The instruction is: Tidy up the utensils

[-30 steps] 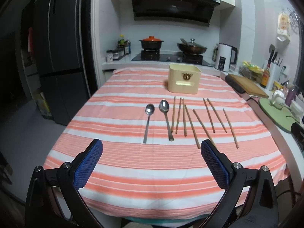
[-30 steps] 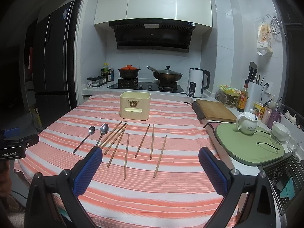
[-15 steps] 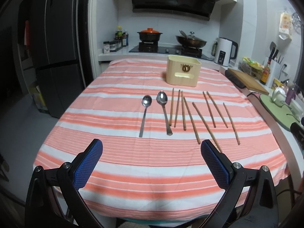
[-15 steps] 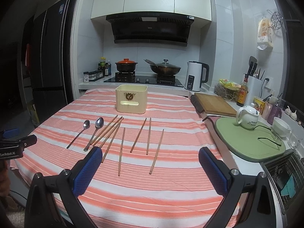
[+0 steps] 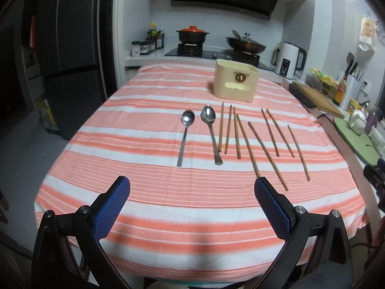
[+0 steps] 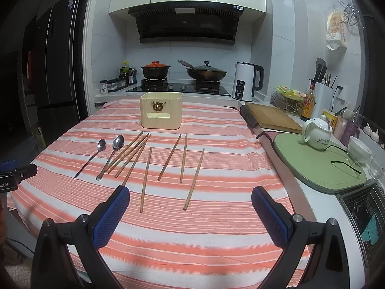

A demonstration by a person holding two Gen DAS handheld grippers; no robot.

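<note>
Two metal spoons (image 5: 185, 132) (image 6: 96, 151) and several wooden chopsticks (image 5: 250, 142) (image 6: 168, 161) lie side by side on the orange-and-white striped tablecloth (image 5: 156, 192). Behind them stands a cream utensil box (image 5: 235, 84) (image 6: 161, 113) with an open top. My left gripper (image 5: 192, 192) hovers open over the near table edge, short of the spoon handles. Further right, my right gripper (image 6: 190, 200) is open too, its left finger (image 6: 113, 212) near the tips of the nearest chopsticks. Neither holds anything.
A cutting board (image 6: 272, 118), a green mat (image 6: 317, 166) with a white teapot (image 6: 315, 134) and glasses, a kettle (image 6: 245, 84) and a stove with pots (image 6: 182, 72) line the right and back counter. A dark fridge (image 5: 65, 48) stands left. The left gripper's body (image 6: 14, 175) shows at the left edge.
Both grippers have moved forward toward the utensils, so the spoons and chopsticks sit lower and larger in view. Both stayed open and nothing on the table moved.
</note>
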